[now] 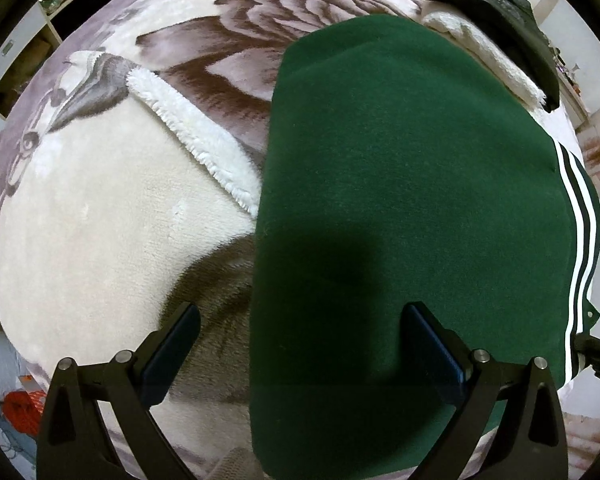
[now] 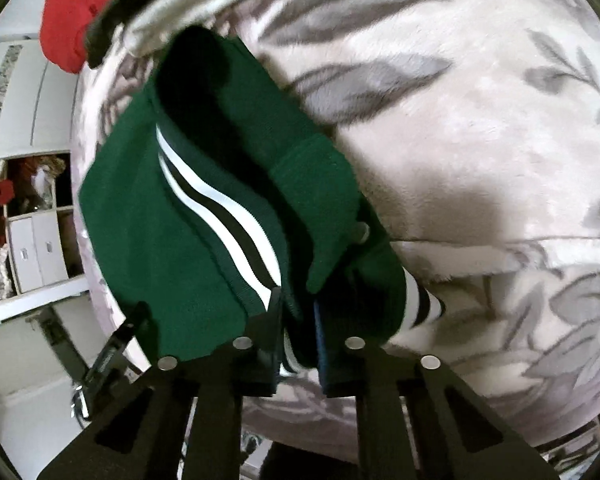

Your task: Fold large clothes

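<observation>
Left hand-held gripper (image 1: 300, 354), jaws apart, hovers over folded green garment (image 1: 412, 200) on blanket (image 1: 100, 220).

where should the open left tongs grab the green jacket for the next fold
Probably the green jacket's straight left edge, just ahead of the left tongs. Come from the blanket side, one finger slid under and one on top. That edge lies flat and exposed, while the right tongs already pinch the striped side.

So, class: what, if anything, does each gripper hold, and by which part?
The right gripper is shut on the green jacket, pinching its striped edge. The left gripper is open above the jacket and holds nothing.
</observation>
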Tool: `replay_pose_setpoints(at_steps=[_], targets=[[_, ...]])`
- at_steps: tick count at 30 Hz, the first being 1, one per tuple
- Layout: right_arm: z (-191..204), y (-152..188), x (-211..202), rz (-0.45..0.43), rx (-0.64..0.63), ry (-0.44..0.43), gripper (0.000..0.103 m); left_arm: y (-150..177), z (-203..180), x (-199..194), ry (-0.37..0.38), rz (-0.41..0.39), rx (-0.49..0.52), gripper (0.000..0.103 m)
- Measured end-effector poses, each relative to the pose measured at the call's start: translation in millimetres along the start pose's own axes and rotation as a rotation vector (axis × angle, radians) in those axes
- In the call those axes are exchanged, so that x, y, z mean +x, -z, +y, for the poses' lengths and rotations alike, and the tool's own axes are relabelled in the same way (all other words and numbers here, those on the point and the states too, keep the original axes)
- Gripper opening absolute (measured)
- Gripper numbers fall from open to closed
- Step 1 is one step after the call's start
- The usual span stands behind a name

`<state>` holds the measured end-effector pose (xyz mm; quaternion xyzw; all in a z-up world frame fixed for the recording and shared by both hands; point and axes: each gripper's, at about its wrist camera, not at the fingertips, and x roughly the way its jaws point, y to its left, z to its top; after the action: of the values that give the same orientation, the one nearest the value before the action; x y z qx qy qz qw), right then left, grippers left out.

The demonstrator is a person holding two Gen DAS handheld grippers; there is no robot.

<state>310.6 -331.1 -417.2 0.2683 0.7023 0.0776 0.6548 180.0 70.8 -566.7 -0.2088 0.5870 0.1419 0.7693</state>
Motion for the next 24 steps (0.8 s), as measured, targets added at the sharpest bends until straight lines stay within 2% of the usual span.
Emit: replay_pose_setpoints(at_steps=[5,11,15,16,18,20,21,24], targets=[[-6.7,-3.2,10.7,0.033,-0.041,0.072,0.008,-1.2,0.2,2.9,0.006,0.004,0.009,0.103],[-7.9,-8.5,11.5,0.055,-0.039,0.005,0.011,-0.7,1.9,2.8,0.01,0.007,0.001,0.103],[-9.0,-13.6,13.8,0.071,-0.018,-0.104,0.045,-0.3,5.5,1.4,0.027,0.017,-0.011,0.103],[-10.5,-15.4,12.8,0.068,-0.003,-0.128,0.047,-0.5,7.1,-1.0,0.03,0.022,-0.008,0.103],[-12.3,-19.7,4.4,0.043,0.008,-0.104,0.047,-0.6,15.3,-13.5,0.01,-0.001,-0.003,0.103],[-16.5,-24.1,-7.5,0.006,0.007,-0.085,0.056,-0.2,28.7,-25.1,0.01,-0.03,-0.027,0.103],[-19.3,-27.9,-14.3,-0.02,0.001,-0.077,0.066,-0.3,37.1,-29.6,0.016,-0.044,-0.049,0.103],[-19.5,-39.6,-14.8,-0.045,-0.048,-0.056,0.075,-3.7,59.6,-31.3,0.049,-0.066,-0.119,0.103]])
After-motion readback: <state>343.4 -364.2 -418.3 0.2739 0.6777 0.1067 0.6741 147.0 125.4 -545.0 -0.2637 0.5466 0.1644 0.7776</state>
